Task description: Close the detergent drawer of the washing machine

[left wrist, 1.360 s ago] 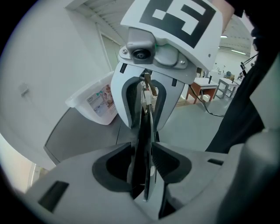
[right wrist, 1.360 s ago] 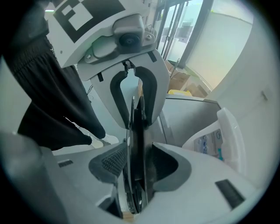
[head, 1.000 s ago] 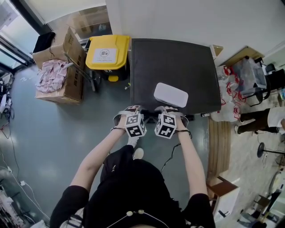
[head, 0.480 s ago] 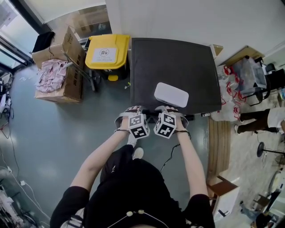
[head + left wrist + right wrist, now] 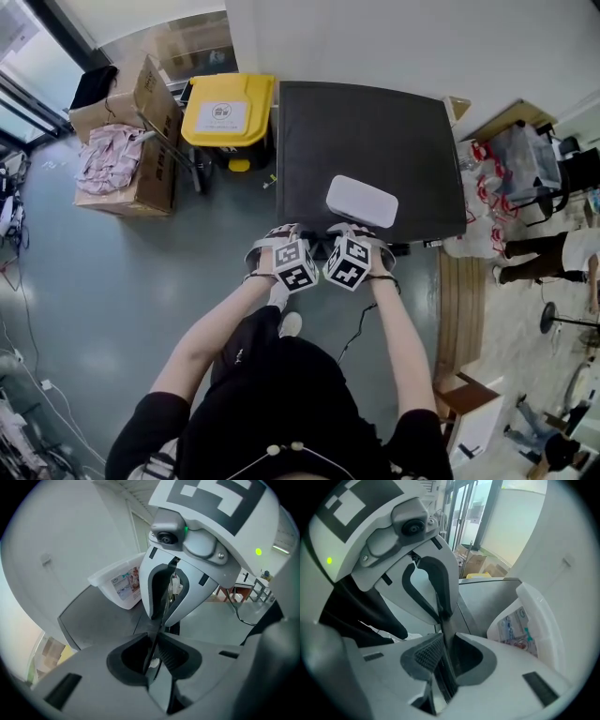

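The washing machine's dark grey top (image 5: pixel 366 131) fills the middle of the head view, with a white lidded tub (image 5: pixel 361 201) on its near half. Its front panel and the detergent drawer are hidden beneath my hands. My left gripper (image 5: pixel 284 234) and right gripper (image 5: pixel 349 232) hang side by side over the machine's front edge, pointing steeply down and angled toward each other. In the left gripper view my left gripper (image 5: pixel 154 641) is closing, only a thin slit left and nothing between the pads. My right gripper (image 5: pixel 443 658) is closing too, with nothing held.
A yellow-lidded bin (image 5: pixel 227 111) stands against the machine's left side, with cardboard boxes and cloth (image 5: pixel 122 155) further left. Cluttered racks (image 5: pixel 511 159) and a standing person (image 5: pixel 553 248) are on the right. A cable (image 5: pixel 361 328) trails on the floor by my feet.
Both grippers stay at the machine's front edge. Their marker cubes have rolled slightly, the left one shifting a little toward the right one.
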Demonstrator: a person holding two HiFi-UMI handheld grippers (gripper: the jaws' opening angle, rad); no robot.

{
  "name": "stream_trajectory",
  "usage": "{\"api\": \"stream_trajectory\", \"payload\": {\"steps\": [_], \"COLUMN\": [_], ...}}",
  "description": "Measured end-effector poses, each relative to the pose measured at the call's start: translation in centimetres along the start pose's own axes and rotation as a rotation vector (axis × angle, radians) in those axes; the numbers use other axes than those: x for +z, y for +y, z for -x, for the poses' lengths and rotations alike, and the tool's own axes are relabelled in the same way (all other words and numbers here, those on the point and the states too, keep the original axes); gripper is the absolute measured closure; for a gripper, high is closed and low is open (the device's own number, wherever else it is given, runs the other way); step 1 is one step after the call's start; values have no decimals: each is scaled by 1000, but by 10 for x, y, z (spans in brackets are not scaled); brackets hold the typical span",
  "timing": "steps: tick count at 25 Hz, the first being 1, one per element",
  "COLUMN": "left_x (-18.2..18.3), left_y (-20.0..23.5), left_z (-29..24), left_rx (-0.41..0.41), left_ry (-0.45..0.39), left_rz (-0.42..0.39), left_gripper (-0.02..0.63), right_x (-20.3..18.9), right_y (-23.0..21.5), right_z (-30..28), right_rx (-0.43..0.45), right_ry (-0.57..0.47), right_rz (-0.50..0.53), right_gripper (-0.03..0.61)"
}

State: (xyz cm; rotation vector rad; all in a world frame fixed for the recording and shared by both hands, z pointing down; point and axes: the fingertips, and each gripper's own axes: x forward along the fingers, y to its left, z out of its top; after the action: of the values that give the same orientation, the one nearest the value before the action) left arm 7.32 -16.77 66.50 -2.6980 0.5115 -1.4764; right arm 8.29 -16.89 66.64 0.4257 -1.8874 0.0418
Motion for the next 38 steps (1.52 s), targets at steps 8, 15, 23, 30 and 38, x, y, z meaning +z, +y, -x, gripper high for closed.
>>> {"api": "stream_trajectory", "payload": {"steps": [8,15,23,30,38], "left_x": [1,39,94,112,120], "left_y": [1,17,51,41,-1], "left_z": [6,64,186,257,279], "left_rx": [-7,-39,-41,-2,104], "left_ry": [-61,-437,-898,-1020,-977], "left_rz": [49,288,481,461,350], "left_gripper": [556,583,588,591,591], "right_x": [3,30,66,77,77], "right_y": [-2,-4,-18,-3,35], "right_z": [7,59,189,272,317], "right_rx": [-5,-74,-276,-469,-608], "right_ry": [-59,-458,-971,-1072,-1113], "right_rz": [-93,-471,-720,-683,-626], "right_gripper": [518,575,575,575,575]}}
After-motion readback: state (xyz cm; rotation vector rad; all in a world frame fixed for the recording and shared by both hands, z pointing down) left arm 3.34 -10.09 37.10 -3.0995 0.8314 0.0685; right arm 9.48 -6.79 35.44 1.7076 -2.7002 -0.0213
